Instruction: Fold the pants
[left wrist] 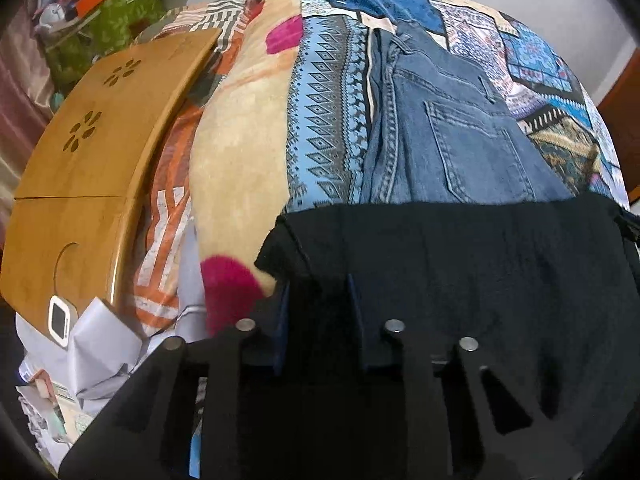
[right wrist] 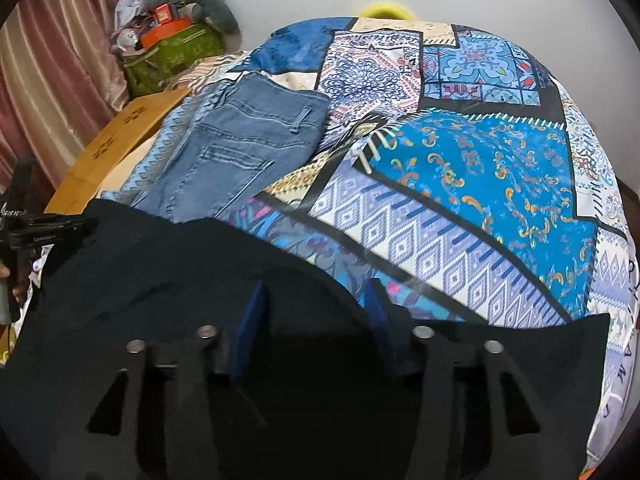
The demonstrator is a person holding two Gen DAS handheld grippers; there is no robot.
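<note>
Left gripper (left wrist: 318, 300): my jaws clenched on black fabric pants (left wrist: 460, 280).
Right gripper (right wrist: 316, 304): jaws spread, pants draped between.

Left hand-held gripper (left wrist: 320, 300): fingers parted, black cloth between them. Right hand-held gripper (right wrist: 316, 304): fingers parted, likewise over cloth

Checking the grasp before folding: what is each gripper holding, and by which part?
Both seem to hold the black pants by an edge: left gripper near a corner, right gripper further along. Jaw contact is hidden.
</note>
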